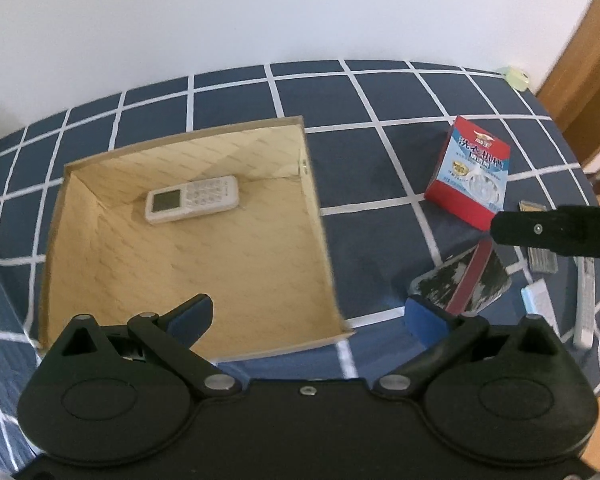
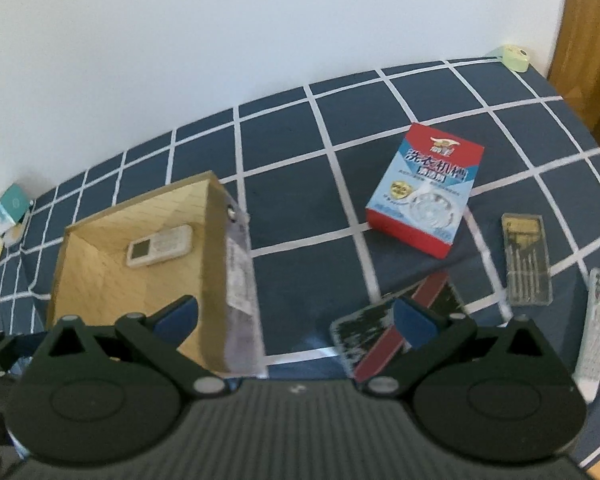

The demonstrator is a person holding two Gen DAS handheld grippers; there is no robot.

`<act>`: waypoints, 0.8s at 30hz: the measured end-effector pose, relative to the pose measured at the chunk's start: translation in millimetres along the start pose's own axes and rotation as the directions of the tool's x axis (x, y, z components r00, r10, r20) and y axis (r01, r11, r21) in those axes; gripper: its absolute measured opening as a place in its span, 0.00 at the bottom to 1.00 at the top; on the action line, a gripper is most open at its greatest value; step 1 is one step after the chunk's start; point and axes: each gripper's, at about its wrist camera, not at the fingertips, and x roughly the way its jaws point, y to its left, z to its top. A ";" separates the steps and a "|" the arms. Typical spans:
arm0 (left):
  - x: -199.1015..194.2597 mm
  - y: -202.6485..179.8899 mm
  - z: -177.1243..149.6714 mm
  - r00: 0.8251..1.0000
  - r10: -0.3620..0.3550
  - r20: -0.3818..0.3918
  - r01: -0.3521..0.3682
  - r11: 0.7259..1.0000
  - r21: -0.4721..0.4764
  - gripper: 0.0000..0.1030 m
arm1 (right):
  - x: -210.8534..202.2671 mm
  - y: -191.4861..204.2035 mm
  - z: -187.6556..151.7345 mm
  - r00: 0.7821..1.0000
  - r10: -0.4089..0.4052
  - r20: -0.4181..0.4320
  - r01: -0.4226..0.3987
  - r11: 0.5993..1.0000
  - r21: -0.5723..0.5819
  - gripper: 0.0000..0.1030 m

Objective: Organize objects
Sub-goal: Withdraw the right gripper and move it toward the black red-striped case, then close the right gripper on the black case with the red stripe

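Inside the open cardboard box (image 1: pixel 188 248), left of centre, a white remote (image 1: pixel 192 199) lies flat near its far wall. Right of it, on the navy checked cloth (image 1: pixel 364 168) against a white wall, sit a red-and-blue carton (image 2: pixel 425 196), a banded case (image 2: pixel 384 328), a clear tool case (image 2: pixel 527 260) and another remote (image 2: pixel 594 324). Left gripper (image 1: pixel 308 314) and right gripper (image 2: pixel 296 318) both hover spread wide, holding nothing.

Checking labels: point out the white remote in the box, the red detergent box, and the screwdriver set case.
white remote (image 1: pixel 192 199), left wrist view, keypad.
red detergent box (image 2: pixel 424 196), right wrist view, front face.
screwdriver set case (image 2: pixel 527 260), right wrist view, clear lid.
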 end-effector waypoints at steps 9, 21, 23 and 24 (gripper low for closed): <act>23.9 -50.7 3.7 0.998 0.044 -0.041 -0.049 0.990 -0.129 1.00 | 17.3 -54.1 28.0 0.996 0.030 -0.088 -0.039 0.994 -0.107 1.00; 59.9 -88.8 -12.0 0.988 0.083 -0.132 -0.114 0.963 -0.243 1.00 | 50.2 -106.7 36.1 0.979 0.055 -0.196 -0.089 0.982 -0.169 1.00; 66.1 -90.1 -14.3 0.986 0.084 -0.146 -0.121 0.958 -0.262 1.00 | 56.7 -110.1 35.2 0.975 0.054 -0.214 -0.095 0.978 -0.184 1.00; 69.5 -90.8 -15.8 0.984 0.084 -0.156 -0.125 0.955 -0.268 1.00 | 60.1 -111.8 34.7 0.973 0.059 -0.223 -0.102 0.977 -0.188 1.00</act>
